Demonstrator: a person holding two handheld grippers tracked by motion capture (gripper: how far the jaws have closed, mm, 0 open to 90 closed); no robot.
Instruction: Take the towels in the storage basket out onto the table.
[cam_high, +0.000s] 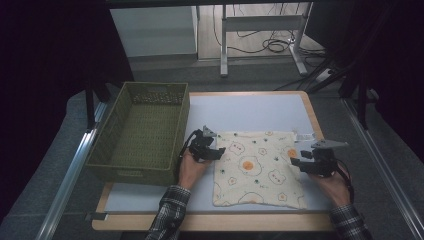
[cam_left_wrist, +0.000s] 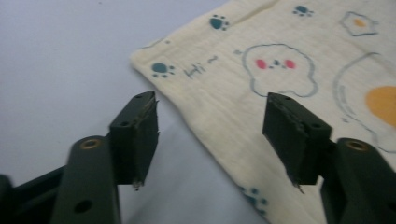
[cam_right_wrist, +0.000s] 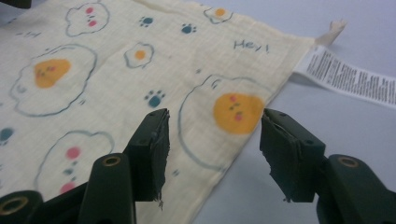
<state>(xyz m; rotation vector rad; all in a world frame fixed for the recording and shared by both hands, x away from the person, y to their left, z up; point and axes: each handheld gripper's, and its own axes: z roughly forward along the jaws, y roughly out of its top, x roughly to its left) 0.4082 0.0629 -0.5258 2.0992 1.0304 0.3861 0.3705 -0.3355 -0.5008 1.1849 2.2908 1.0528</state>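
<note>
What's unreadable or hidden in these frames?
- Care label print: right gripper view, too small and blurred to read.
- Basket inside near wall: high view, hidden by its own rim.
- Cloth far part: left gripper view, cut by the frame edge.
- Left gripper pads: high view, too small to judge contact with the cloth.

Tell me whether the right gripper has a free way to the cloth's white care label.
Probably yes. The right gripper stands open over the right edge of the cloth, and the care label lies flat on bare table just beyond that corner, with nothing between them. The basket sits far off, by the left gripper.
</note>
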